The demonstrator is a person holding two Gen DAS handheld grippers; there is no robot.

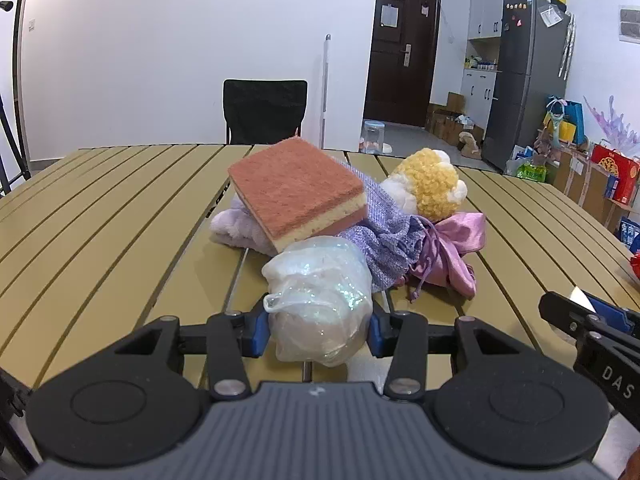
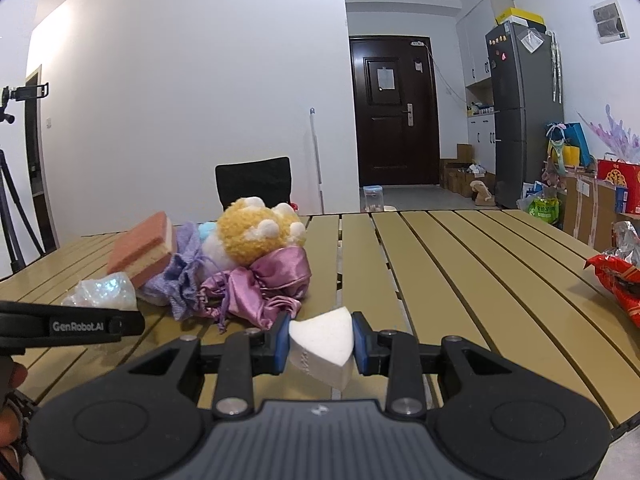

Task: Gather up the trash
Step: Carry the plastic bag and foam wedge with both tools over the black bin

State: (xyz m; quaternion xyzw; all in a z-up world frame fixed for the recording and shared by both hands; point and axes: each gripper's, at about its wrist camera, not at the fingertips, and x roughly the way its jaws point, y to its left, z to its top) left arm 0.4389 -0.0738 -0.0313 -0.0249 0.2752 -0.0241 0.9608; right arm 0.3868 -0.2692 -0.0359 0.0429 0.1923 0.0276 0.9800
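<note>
My left gripper [image 1: 318,328] is shut on a crumpled clear plastic bag [image 1: 320,300], whose blue pads press it from both sides just above the slatted table [image 1: 120,216]. Behind the bag lies a pile: an orange-and-yellow sponge [image 1: 298,192], a purple mesh pouch [image 1: 384,240], a pink satin pouch [image 1: 452,248] and a yellow-and-white plush toy [image 1: 430,186]. My right gripper [image 2: 320,344] is shut on a white wedge-shaped piece of foam [image 2: 322,344]. In the right wrist view the same plastic bag [image 2: 106,290] shows at the left, behind the left gripper's finger [image 2: 72,326].
A red snack wrapper [image 2: 618,280] lies at the table's right edge. A black chair [image 1: 265,110] stands behind the far edge. Boxes, bags and a grey fridge [image 1: 528,80] fill the room's right side. A tripod [image 2: 12,208] stands at the left.
</note>
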